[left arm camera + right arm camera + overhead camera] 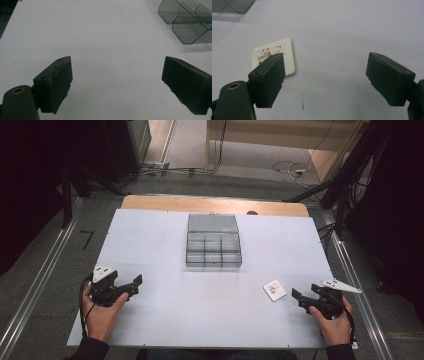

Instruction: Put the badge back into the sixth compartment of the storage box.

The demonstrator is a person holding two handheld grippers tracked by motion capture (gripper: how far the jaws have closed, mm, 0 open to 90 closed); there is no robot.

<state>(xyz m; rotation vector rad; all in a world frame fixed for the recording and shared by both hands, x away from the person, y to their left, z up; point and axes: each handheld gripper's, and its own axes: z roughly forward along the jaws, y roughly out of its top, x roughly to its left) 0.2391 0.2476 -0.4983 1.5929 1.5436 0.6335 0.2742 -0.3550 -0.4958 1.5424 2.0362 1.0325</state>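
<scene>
Left tongs [136, 286] resting on tabletop [165, 320] at near left, jaws standing wide apart, gripping nothing. Right tongs [299, 299] sitting at near right, jaws also wide, holding nothing. Card [274, 290] lying flat just beside right tongs, toward tabletop middle; in right gripper view card [287, 53] showing behind one jaw. Box [213, 241] with lid open sitting mid-tabletop, well apart from both tongs.
</scene>
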